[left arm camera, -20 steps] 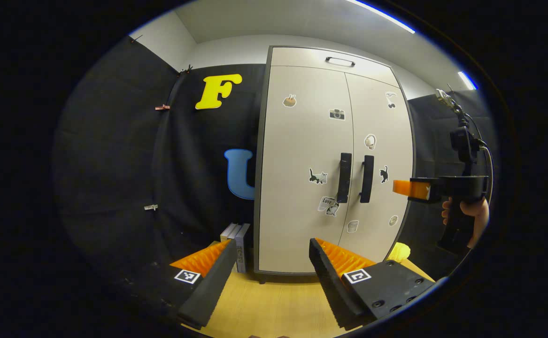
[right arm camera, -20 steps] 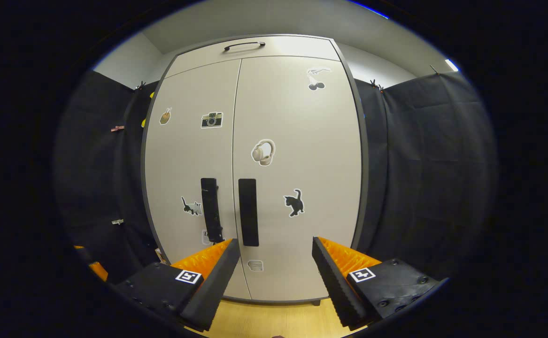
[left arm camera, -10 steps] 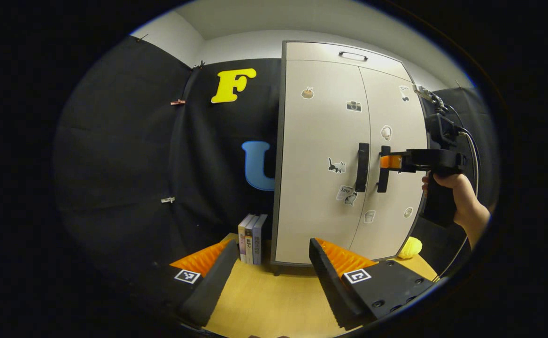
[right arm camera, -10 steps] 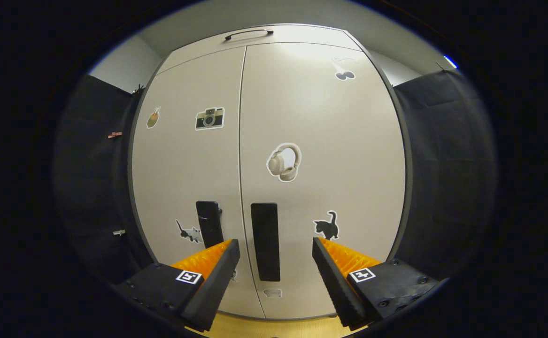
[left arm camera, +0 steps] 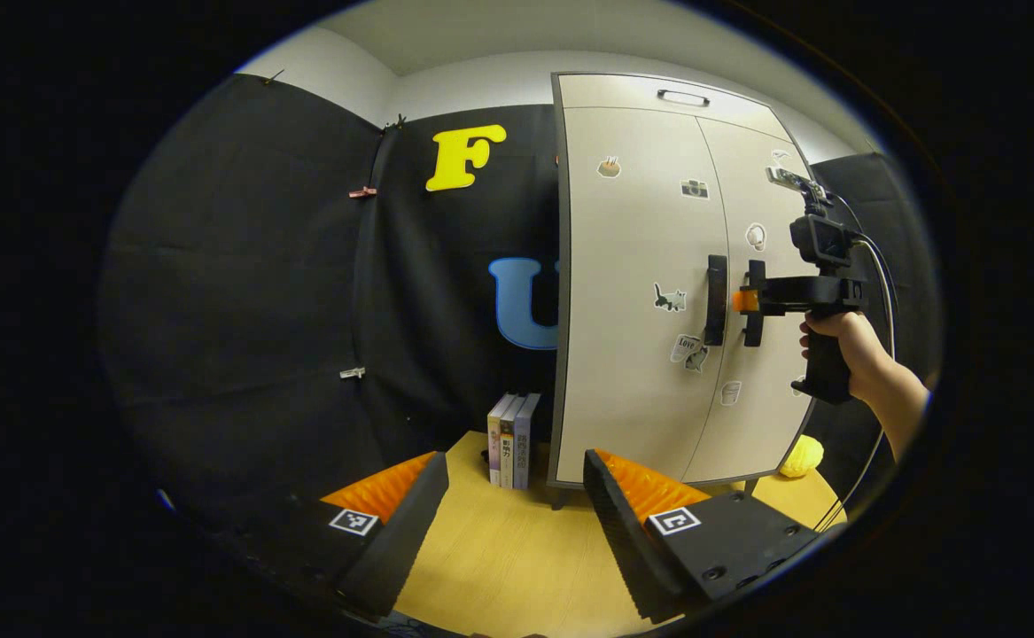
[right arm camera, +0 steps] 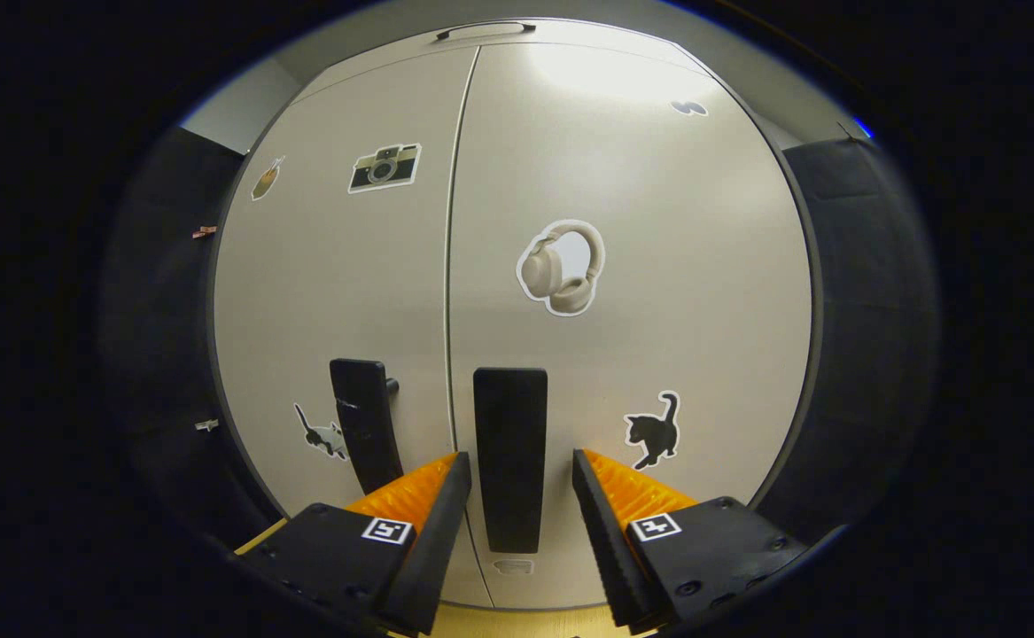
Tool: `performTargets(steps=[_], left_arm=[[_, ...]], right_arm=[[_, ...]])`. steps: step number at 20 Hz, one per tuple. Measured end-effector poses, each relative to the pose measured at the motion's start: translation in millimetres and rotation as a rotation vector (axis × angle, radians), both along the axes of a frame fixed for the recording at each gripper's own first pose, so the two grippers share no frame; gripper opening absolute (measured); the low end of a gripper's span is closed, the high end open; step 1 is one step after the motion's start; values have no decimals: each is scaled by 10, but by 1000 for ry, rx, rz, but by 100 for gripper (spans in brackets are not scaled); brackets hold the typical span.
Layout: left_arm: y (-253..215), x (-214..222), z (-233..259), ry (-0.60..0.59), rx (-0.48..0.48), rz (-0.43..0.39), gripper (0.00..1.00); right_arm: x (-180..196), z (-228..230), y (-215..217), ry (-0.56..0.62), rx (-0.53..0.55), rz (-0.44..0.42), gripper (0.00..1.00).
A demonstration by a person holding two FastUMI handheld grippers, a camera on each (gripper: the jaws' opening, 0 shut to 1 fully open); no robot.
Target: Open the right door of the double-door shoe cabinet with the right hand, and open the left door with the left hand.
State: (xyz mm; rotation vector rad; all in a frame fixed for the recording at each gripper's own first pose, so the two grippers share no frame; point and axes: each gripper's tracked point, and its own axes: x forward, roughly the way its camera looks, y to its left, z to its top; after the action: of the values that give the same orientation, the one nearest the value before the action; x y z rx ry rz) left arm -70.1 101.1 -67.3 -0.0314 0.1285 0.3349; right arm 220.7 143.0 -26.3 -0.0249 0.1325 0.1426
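The pale double-door shoe cabinet (left arm camera: pixel 632 221) stands with both doors closed. Two dark vertical handles sit side by side at its middle: the left handle (left arm camera: pixel 716 299) and the right handle (left arm camera: pixel 754 306). In the left gripper view a hand holds my right gripper (left arm camera: pixel 742 301) level against the right handle. In the right gripper view my right gripper (right arm camera: pixel 514 496) straddles the right handle (right arm camera: pixel 509 443), one finger on each side with thin gaps. The left handle (right arm camera: pixel 364 434) lies just left of it. My left gripper (left arm camera: pixel 512 505) hangs open, well back from the cabinet, over the wooden surface.
Three books (left arm camera: pixel 510 439) stand upright against the cabinet's left side. A yellow lumpy object (left arm camera: pixel 803 455) lies at the cabinet's right foot. The wooden surface (left arm camera: pixel 517 558) stretches in front of the cabinet. Black cloth walls close in the left side and the back.
My right gripper has moved forward up to the right handle, and its fingers have narrowed around it. My left gripper has drifted left and back, so the cabinet sits farther right in its view.
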Motion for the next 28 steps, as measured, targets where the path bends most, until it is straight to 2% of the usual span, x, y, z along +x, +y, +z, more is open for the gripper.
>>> performTargets(steps=[2,3,4,5,6,9,10,11,14,17,23,28], left_arm=[[28,-28,-21,2,1,8,95],[33,-43,-32,3,2,10,95],[38,-52,-43,4,0,13,95],[30,-57,-61,5,-3,11,95],[20,-55,-64,7,-5,8,95],[-19,-75,-71,5,1,-2,95],[-30,-78,-62,3,5,-6,95],[-46,-82,-72,4,6,-10,95],[-71,-107,-76,2,2,-21,95],[-65,-131,-73,0,6,-26,95],[-145,-257,-26,-16,20,-66,95],[-200,-285,-11,-17,6,-124,95]], right_arm=[[19,-30,-3,11,-5,-7,60],[23,-36,9,8,-2,-4,58],[18,-41,13,13,-8,-9,51],[8,-87,45,21,-10,3,48],[-3,-41,52,16,-11,-2,39],[24,-62,51,28,11,12,37],[5,-53,42,34,16,17,33],[28,-62,62,34,12,27,33],[-39,-58,50,55,26,53,19],[-85,-52,33,72,26,79,18],[-260,-11,-77,71,25,79,18],[-336,25,-159,62,34,48,18]])
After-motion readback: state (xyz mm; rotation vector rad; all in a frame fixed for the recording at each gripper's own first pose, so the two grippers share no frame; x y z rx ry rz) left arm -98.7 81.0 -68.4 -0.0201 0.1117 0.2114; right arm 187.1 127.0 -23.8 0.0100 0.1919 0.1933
